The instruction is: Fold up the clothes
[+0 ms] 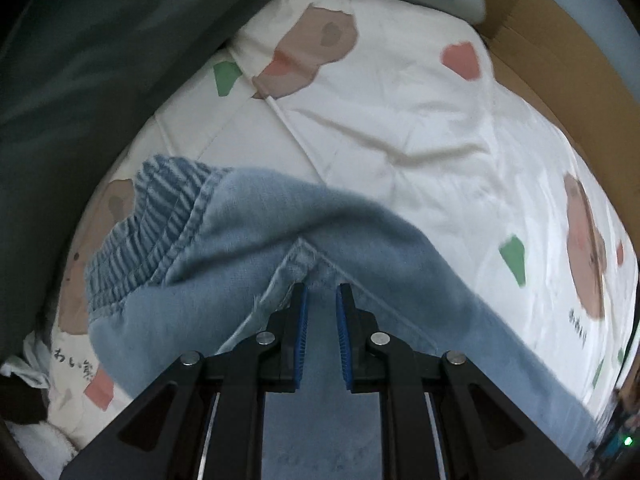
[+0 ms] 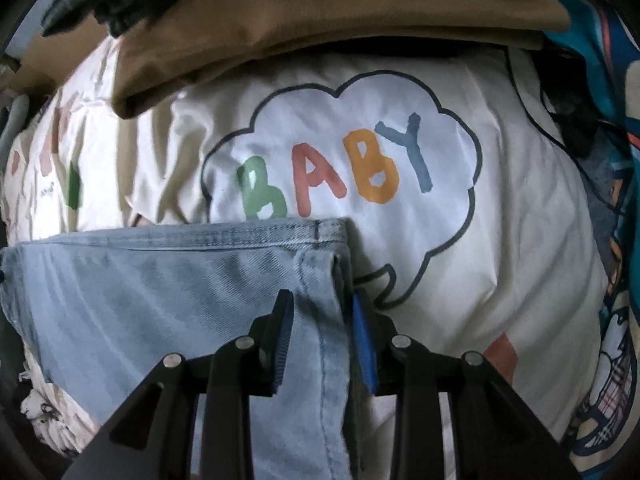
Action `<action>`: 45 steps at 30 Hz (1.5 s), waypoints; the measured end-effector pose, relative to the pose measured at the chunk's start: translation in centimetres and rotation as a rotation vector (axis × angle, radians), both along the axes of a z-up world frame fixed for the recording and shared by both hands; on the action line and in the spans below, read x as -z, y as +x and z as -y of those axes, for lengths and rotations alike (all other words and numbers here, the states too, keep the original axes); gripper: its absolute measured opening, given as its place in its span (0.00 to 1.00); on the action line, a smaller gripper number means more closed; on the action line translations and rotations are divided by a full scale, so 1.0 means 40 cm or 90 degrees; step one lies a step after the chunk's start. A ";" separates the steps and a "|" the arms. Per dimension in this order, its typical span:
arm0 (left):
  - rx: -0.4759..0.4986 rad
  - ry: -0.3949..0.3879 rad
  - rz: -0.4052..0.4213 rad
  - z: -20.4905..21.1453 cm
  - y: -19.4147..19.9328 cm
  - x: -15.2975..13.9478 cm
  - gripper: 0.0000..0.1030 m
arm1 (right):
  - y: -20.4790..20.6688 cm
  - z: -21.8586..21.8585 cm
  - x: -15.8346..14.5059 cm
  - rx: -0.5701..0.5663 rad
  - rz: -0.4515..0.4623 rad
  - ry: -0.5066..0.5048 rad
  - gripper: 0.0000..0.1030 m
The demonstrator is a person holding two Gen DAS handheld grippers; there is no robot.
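Light blue denim trousers (image 1: 248, 248) lie on a cream printed bed cover (image 1: 400, 112), their ribbed elastic waistband (image 1: 148, 232) to the left. My left gripper (image 1: 322, 294) points down and is shut on a bunched seam of the denim, which rises in a peak between the blue pads (image 1: 303, 320). In the right wrist view a folded leg of the trousers (image 2: 160, 288) lies flat, with its hem (image 2: 280, 232) along the top. My right gripper (image 2: 322, 304) is shut on that leg's side edge, with several layers of denim between its fingers.
Brown cardboard (image 1: 560, 64) borders the cover at the upper right, and dark green cloth (image 1: 72, 80) fills the left. A folded brown garment (image 2: 320, 20) lies beyond a "BABY" cloud print (image 2: 340, 160). Teal patterned fabric (image 2: 616, 80) runs down the right side.
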State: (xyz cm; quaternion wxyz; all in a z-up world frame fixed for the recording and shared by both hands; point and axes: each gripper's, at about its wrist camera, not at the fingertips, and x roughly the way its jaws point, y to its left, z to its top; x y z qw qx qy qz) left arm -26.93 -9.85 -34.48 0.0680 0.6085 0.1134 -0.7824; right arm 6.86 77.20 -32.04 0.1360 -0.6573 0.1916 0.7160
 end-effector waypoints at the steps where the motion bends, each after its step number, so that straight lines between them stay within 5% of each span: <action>1: -0.011 0.005 0.011 0.007 -0.013 0.017 0.14 | -0.006 -0.001 0.005 -0.003 0.002 0.004 0.27; 9: -0.031 -0.016 0.029 0.007 -0.048 0.066 0.14 | -0.030 0.021 -0.005 -0.065 0.003 0.075 0.27; 15: -0.057 -0.021 0.029 0.018 -0.057 0.073 0.14 | -0.035 0.040 -0.037 -0.093 0.007 0.109 0.16; 23: -0.073 -0.011 0.034 0.034 -0.058 0.076 0.13 | -0.015 -0.013 -0.092 -0.066 -0.005 0.114 0.15; 36: -0.056 -0.018 0.045 0.029 -0.069 0.103 0.13 | -0.167 0.018 0.046 -0.034 0.033 0.109 0.15; 45: -0.052 -0.008 0.064 0.032 -0.063 0.100 0.13 | -0.165 0.004 0.027 0.004 0.027 0.079 0.18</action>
